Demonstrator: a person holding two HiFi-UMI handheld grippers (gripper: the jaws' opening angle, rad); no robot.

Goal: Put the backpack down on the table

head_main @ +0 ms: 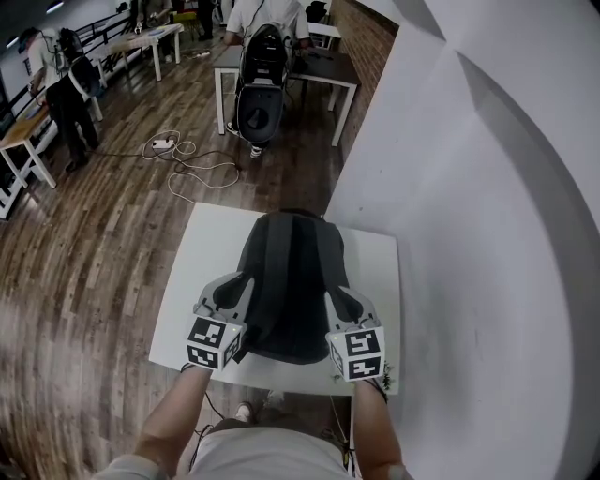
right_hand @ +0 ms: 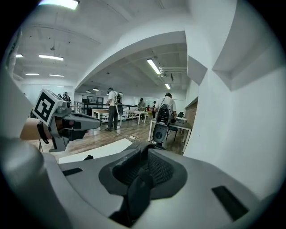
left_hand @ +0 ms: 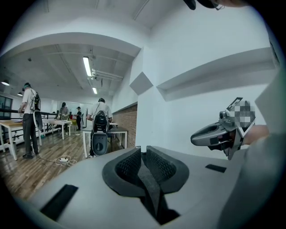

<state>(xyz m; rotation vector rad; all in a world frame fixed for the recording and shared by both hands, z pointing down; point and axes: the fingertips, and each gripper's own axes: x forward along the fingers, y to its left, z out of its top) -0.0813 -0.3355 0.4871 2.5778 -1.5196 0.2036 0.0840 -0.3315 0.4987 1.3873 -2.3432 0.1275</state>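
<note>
At the bottom of the head view, the left gripper [head_main: 232, 292] and the right gripper [head_main: 349, 305] each carry a cube faced with black-and-white square markers. Between them the dark grey backpack [head_main: 291, 281] lies flat on the white tabletop [head_main: 202, 234], near the centre of the frame, its near corners covered by the grippers.

Only the gripper views show the grasp. The left gripper's jaws are pressed together on a dark strap [left_hand: 151, 190], and the right gripper's jaws likewise pinch a second strap [right_hand: 136, 190]. Where each strap joins the backpack is hidden below the gripper bodies.

Farther off, at the top of the head view, a person [head_main: 295, 19] stands at another table [head_main: 328, 67], with cables [head_main: 183, 159] lying on the wood floor [head_main: 112, 216].
</note>
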